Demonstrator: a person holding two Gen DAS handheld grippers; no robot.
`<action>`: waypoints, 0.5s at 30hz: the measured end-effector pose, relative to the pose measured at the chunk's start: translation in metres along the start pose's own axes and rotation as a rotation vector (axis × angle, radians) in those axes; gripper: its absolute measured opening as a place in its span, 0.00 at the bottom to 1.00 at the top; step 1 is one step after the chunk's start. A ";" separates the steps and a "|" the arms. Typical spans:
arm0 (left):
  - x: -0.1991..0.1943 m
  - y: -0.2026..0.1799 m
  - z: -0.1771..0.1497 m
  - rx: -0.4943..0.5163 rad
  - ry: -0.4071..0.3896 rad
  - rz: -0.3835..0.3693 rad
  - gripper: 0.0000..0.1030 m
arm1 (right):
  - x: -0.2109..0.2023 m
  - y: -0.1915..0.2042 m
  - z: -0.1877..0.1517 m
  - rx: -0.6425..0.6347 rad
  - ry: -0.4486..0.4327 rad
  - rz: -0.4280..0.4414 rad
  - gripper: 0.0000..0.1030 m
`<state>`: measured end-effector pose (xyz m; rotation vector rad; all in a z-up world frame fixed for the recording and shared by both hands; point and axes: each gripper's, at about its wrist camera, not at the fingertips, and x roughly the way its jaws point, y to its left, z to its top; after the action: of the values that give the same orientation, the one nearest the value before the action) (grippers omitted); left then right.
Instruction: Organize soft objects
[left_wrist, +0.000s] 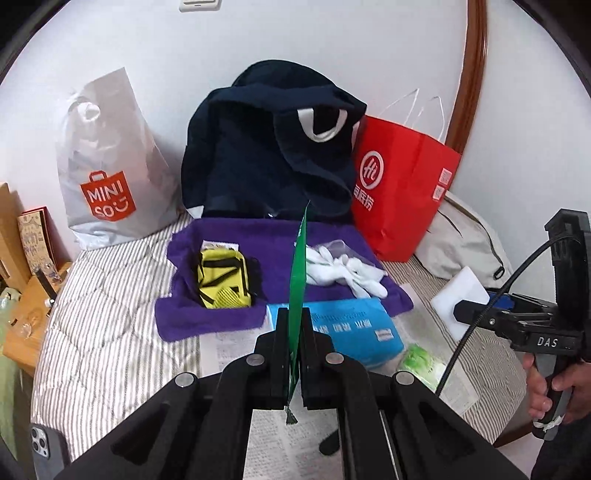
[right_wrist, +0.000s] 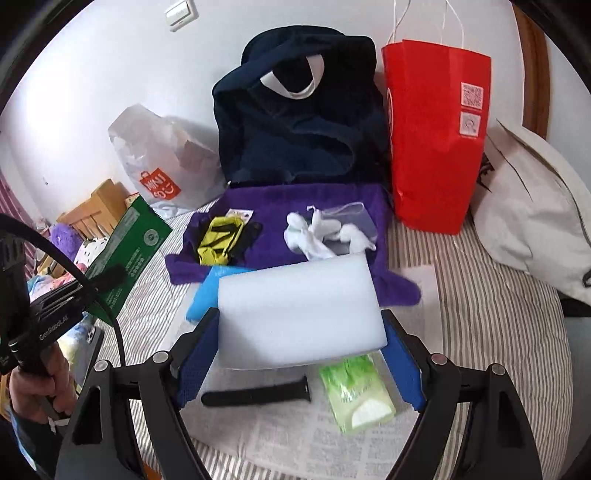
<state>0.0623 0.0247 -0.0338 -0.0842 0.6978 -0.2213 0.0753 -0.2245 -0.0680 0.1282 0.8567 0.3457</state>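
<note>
Left gripper (left_wrist: 294, 325): black jaws pinched flat on a thin green printed packet (left_wrist: 297, 280), held edge-on and upright between the pads. Right gripper (right_wrist: 301, 343): blue-padded jaws set wide, clamped on the two short ends of a white rectangular foam block (right_wrist: 301, 314), held level.

Directly below right gripper: black strap-like piece (right_wrist: 255, 397) and a pale green soft tissue pack (right_wrist: 356, 397), both lying on printed paper sheets (right_wrist: 295, 443) over the grey-striped quilted bed cover (right_wrist: 480, 314).

Just ahead of left gripper: flat light-blue plastic pack (left_wrist: 351, 328), lying on the paper, its far edge touching a purple terry towel (left_wrist: 221, 317).

On the purple towel, beyond both grippers: small yellow pouch with black straps (left_wrist: 223, 280) to the left; crumpled white fabric gloves (left_wrist: 343, 269) to the right, beside a clear plastic wrapper.

Behind the towel: slumped navy cloth bag with white handle loops (left_wrist: 258, 155), leaning on the white wall. Left of it: white plastic shopping bag with orange logo (left_wrist: 110, 166). Right of it: upright red paper bag with white cord handles (left_wrist: 402, 184). Further right: cream fabric bag (right_wrist: 535, 214), slumped on the bed cover.

Far left of left gripper: wooden bedside furniture (left_wrist: 26, 314) with small items, not identifiable. Lower left corner: a phone (left_wrist: 42, 448).
</note>
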 end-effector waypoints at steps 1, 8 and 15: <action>0.000 0.002 0.002 -0.002 -0.003 0.002 0.05 | 0.002 0.001 0.003 -0.001 -0.002 -0.004 0.80; 0.006 0.012 0.015 -0.005 -0.018 0.004 0.05 | 0.016 0.003 0.018 -0.003 -0.007 -0.018 0.80; 0.025 0.021 0.023 0.004 -0.002 0.019 0.05 | 0.030 0.001 0.032 0.005 -0.012 -0.021 0.80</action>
<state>0.0996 0.0396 -0.0353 -0.0744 0.6959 -0.2044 0.1174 -0.2120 -0.0687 0.1255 0.8463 0.3227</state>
